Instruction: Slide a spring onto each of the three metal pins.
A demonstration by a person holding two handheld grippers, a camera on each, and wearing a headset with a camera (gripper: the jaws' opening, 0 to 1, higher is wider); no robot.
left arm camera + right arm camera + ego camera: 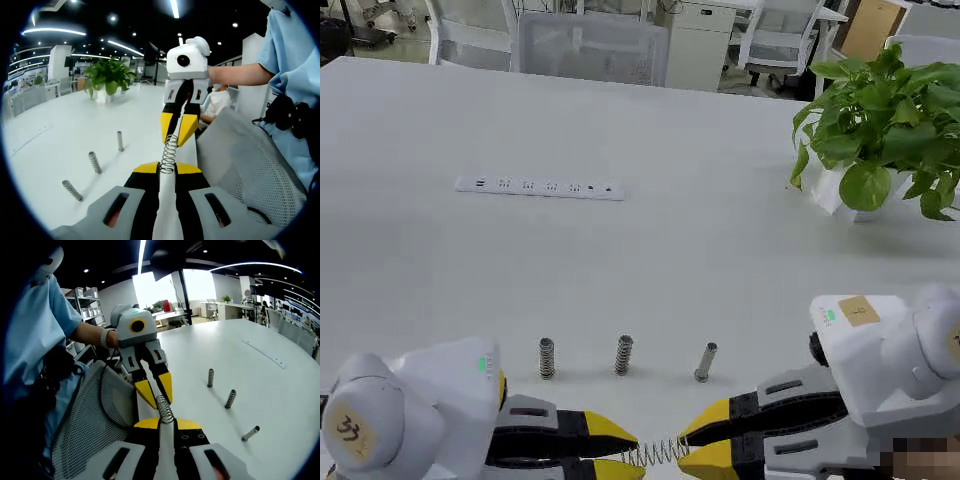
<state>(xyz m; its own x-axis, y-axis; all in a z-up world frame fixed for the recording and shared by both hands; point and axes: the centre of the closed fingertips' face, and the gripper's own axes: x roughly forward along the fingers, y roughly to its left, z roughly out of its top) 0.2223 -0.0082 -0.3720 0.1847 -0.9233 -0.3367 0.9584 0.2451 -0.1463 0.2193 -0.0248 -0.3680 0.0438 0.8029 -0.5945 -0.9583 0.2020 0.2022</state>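
- Gripping one spare spring (pixel 660 452) at both ends: left claw (pixel 625 455) closed tight on its left end, right claw (pixel 705 447) closed tight on its right end.
- Holding it roughly level between the two sets of tips, at the near edge of the table (pixel 720 250), just near of the pins.
- Probably held this way to pass it over or line it up, so that one claw ends up holding it end-on for threading.
- Counting three pins in a row across the near table: left pin (pixel 547 358) and middle pin (pixel 624 355) already sleeved with springs, right pin (pixel 706 362) bare and leaning a little.
- Counting three springs: two seated, one in the claws.
- Judging two of three done, with the held spring meant for the right pin.
- Also noting one power strip (pixel 540 187) mid-table and one potted plant (pixel 880 110) far right, well apart from the work.
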